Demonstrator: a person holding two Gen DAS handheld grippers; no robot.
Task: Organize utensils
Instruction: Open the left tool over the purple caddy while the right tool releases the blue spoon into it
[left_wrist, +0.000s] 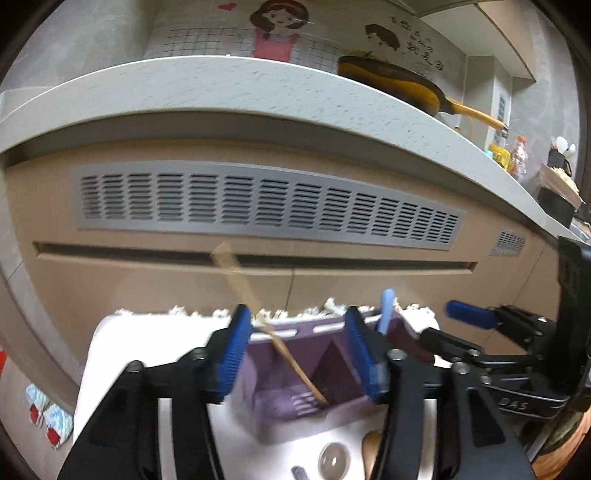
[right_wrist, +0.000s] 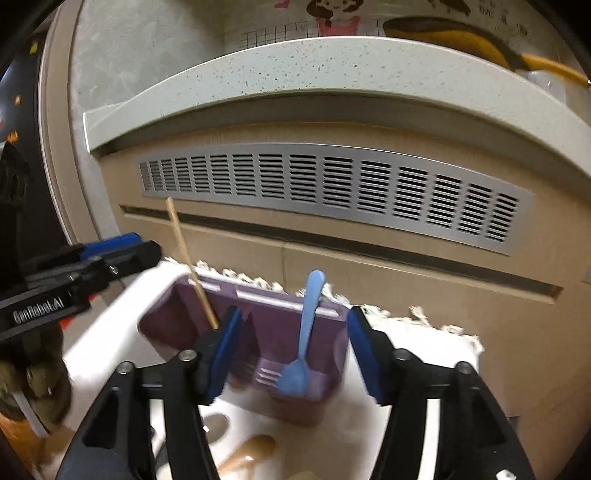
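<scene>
A purple utensil holder (left_wrist: 275, 373) (right_wrist: 273, 325) with two compartments stands on a white fringed cloth (left_wrist: 155, 332). A wooden chopstick (left_wrist: 240, 280) (right_wrist: 186, 258) leans in its left compartment. In the right one a light blue spoon (right_wrist: 306, 332) stands bowl down, and only its handle (left_wrist: 387, 308) shows in the left wrist view. My left gripper (left_wrist: 299, 354) is open above the left compartment, with the chopstick between its pads but untouched. My right gripper (right_wrist: 295, 354) is open around the blue spoon without pressing it. Each gripper shows from the side in the other's view (left_wrist: 437, 323) (right_wrist: 144, 245).
A wooden spoon (right_wrist: 251, 454) (left_wrist: 369, 450) and a metal spoon (right_wrist: 216, 424) lie on the cloth in front of the holder. Behind it is a cabinet front with a grey vent grille (left_wrist: 258, 199) under a speckled counter (left_wrist: 221, 96), which carries a yellow pan (left_wrist: 399, 85).
</scene>
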